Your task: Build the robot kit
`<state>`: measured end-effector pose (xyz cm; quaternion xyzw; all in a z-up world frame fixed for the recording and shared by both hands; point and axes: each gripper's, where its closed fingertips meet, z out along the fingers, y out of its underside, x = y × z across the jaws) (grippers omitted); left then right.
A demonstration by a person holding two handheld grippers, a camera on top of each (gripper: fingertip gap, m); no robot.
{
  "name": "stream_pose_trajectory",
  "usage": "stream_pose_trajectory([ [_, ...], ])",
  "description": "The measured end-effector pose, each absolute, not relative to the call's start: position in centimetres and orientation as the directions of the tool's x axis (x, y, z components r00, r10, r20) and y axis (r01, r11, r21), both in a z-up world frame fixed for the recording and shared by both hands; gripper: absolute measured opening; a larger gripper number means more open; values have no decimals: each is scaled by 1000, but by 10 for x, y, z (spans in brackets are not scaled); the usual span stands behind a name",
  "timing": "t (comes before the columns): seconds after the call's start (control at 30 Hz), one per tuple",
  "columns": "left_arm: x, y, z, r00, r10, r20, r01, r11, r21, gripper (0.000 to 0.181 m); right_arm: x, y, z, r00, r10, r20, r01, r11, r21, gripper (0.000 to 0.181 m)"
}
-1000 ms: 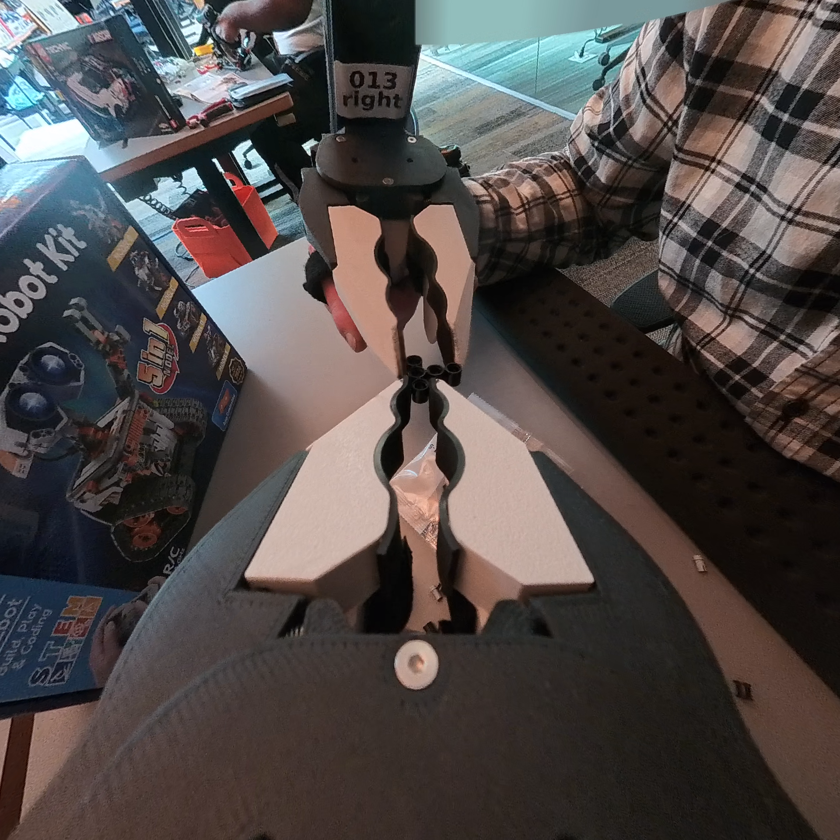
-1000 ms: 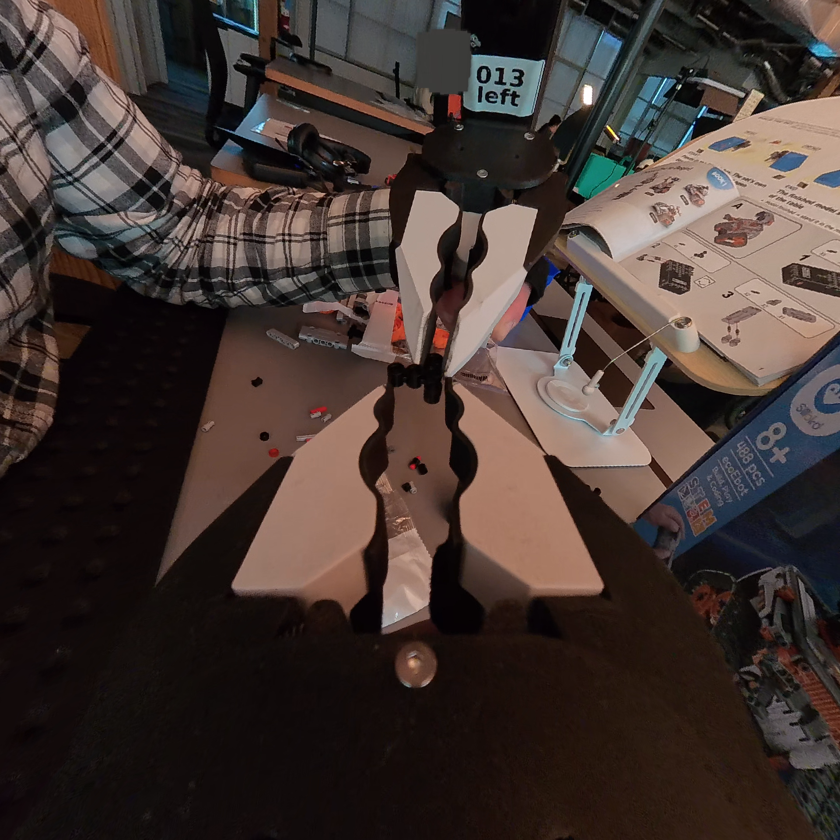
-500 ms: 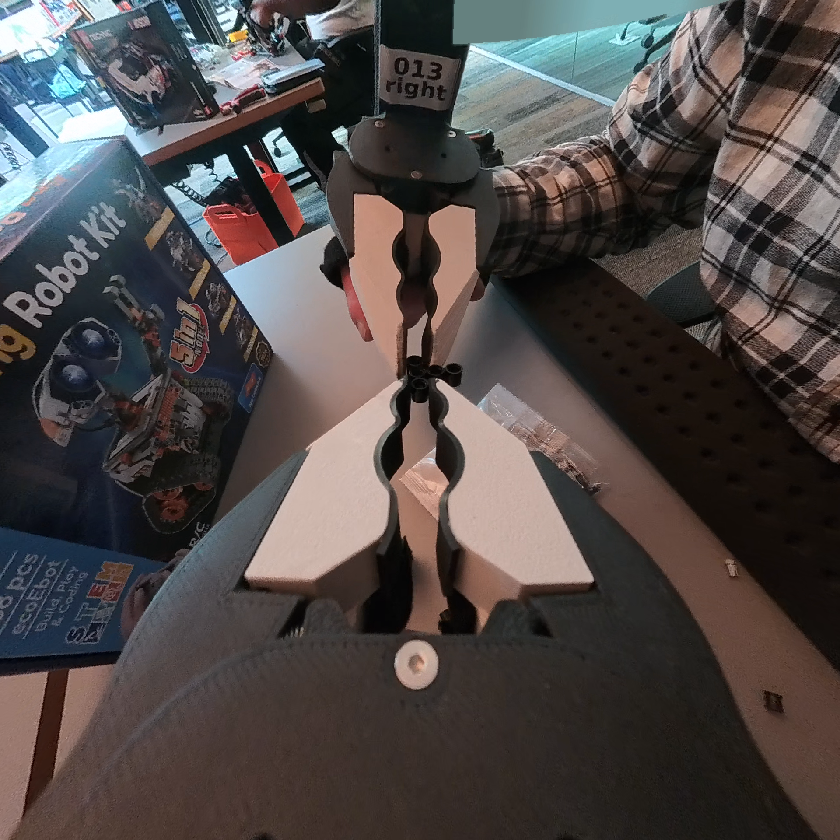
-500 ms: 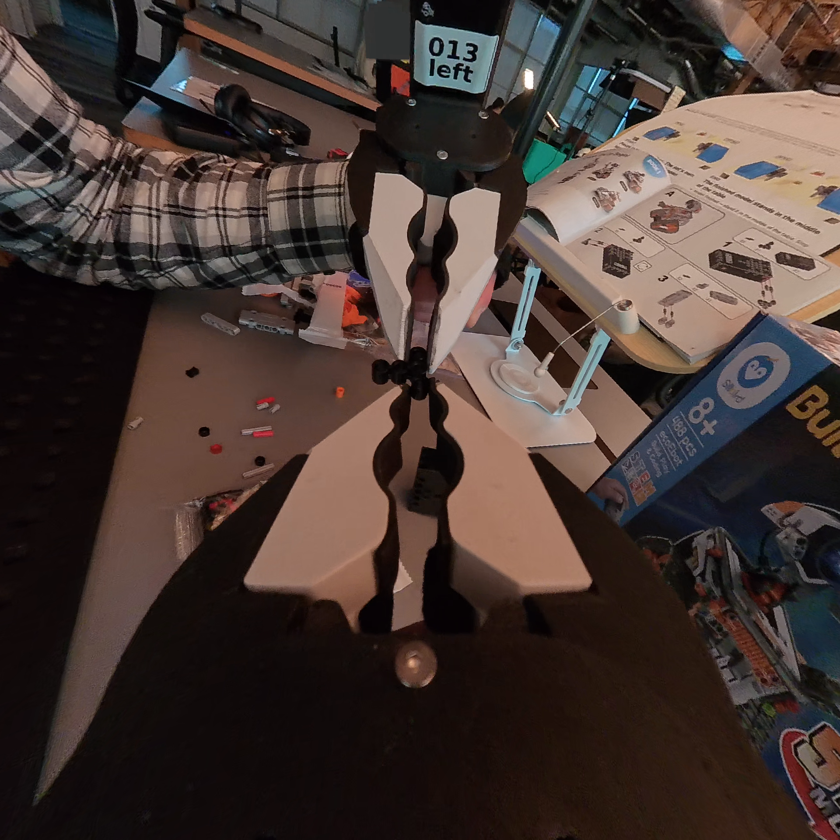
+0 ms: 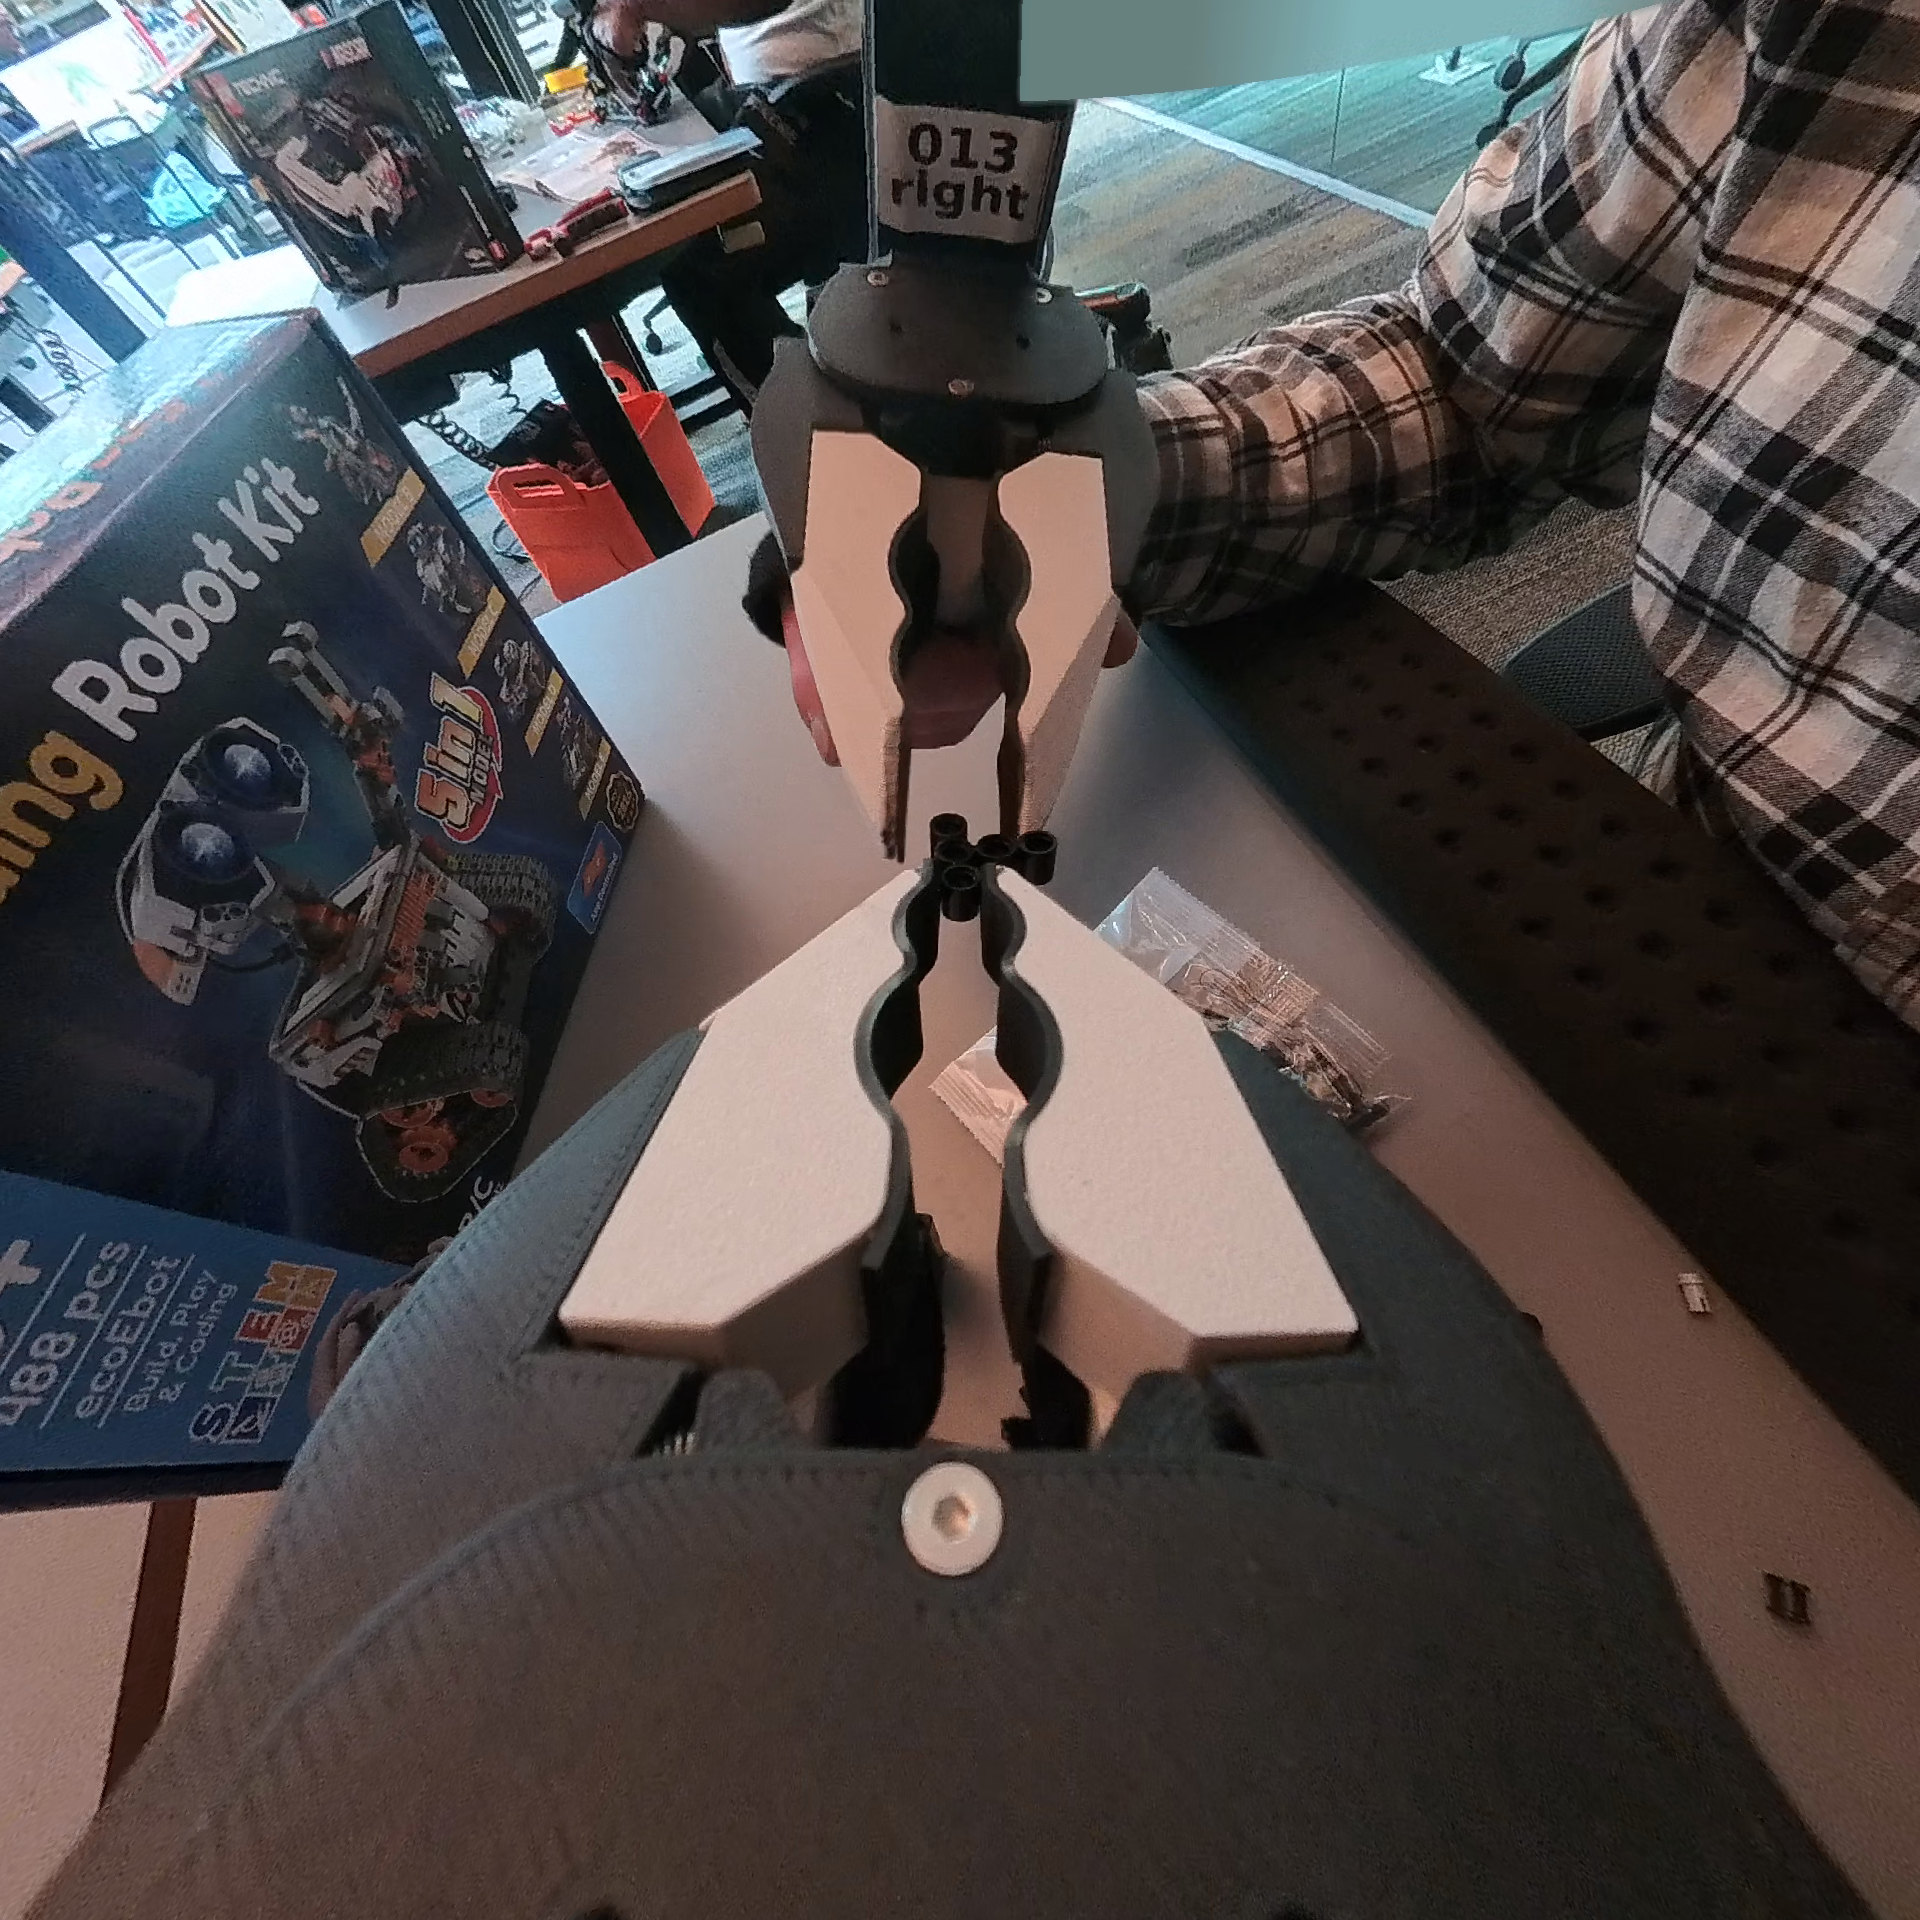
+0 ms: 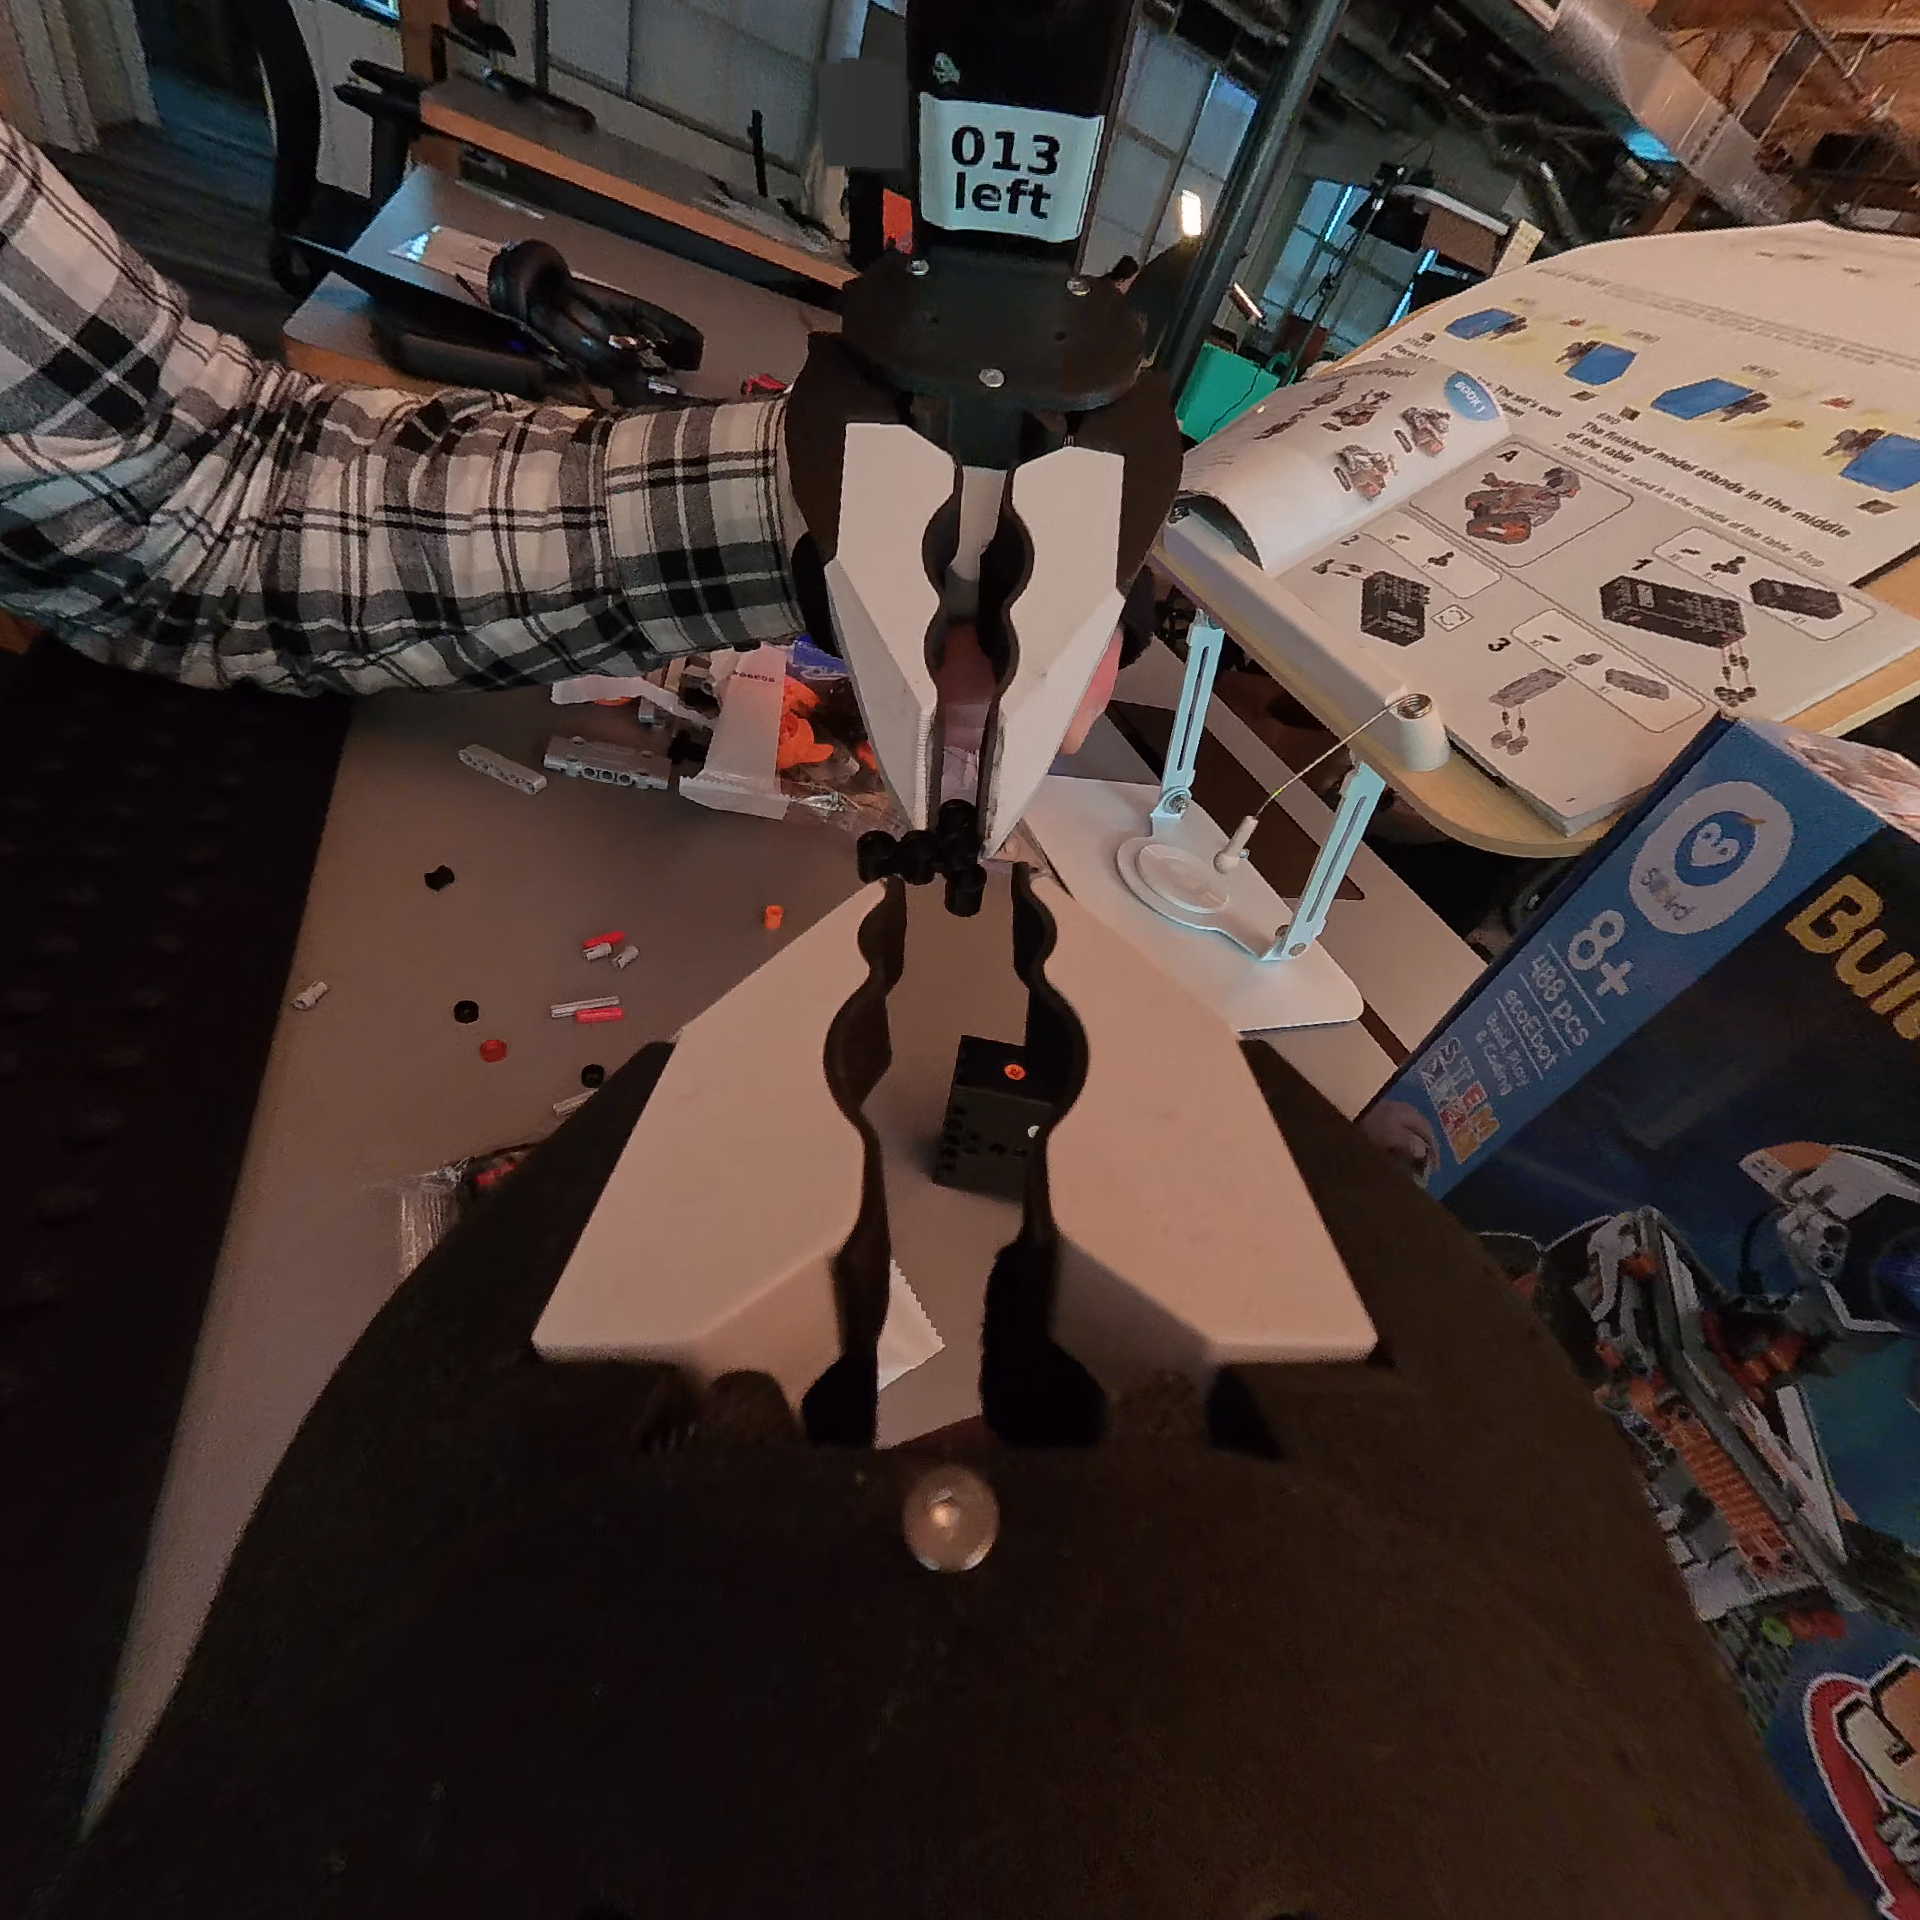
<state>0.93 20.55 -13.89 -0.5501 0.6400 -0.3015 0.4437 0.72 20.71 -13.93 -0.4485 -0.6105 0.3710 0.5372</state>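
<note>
Grey tabletop (image 5: 727, 665) is seen under both grippers, bounded on the person's side by a black perforated mat (image 5: 1558, 831) and on the far side by a large dark blue kit box (image 5: 260, 779) standing at the table's edge. Bare table is left between the box and the mat.

Held above this strip, the left gripper (image 5: 961, 899) is closed at its tips on a small black connector piece (image 5: 982, 857), a cluster of short tubes. Facing it tip to tip, the right gripper (image 6: 961, 883) is seen with its fingers spread apart; its tips stand either side of the same piece (image 6: 925, 857) without gripping it, and whether they touch it cannot be told.

Two clear plastic bags of parts (image 5: 1268, 997) lie on the table just below and to the side of the left gripper. Beneath the right gripper a black block (image 6: 987, 1122) stands on the table, with small red, black and grey loose pieces (image 6: 582, 997) scattered near the mat. An open instruction booklet (image 6: 1558, 499) is propped on a white stand (image 6: 1226, 883) beside the box. Printed writing is carried by the box, the booklet and a white label on each gripper. A plaid sleeve (image 6: 364, 540) reaches to the left gripper.
</note>
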Motion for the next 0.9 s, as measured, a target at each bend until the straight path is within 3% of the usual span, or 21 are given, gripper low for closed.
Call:
stream_pose_trajectory([
  [0.33, 9, 205, -139, 0, -966, -257, -454, 229, -861, 5, 7, 206, -140, -19, 940, 340, 156, 339, -928, 17],
  [0.47, 8, 207, -141, 5, -965, -263, -467, 231, -854, 5, 6, 210, -141, 4, 933, 359, 175, 353, -919, 6],
  [0.6, 7, 213, -145, 27, -960, -277, -490, 229, -841, 5, 4, 216, -145, 33, 929, 369, 210, 355, -911, 5],
  [0.9, -18, 279, -159, 303, -907, -292, -511, 105, -853, 5, -11, 275, -152, 171, 886, 431, 417, 331, -847, 5],
])
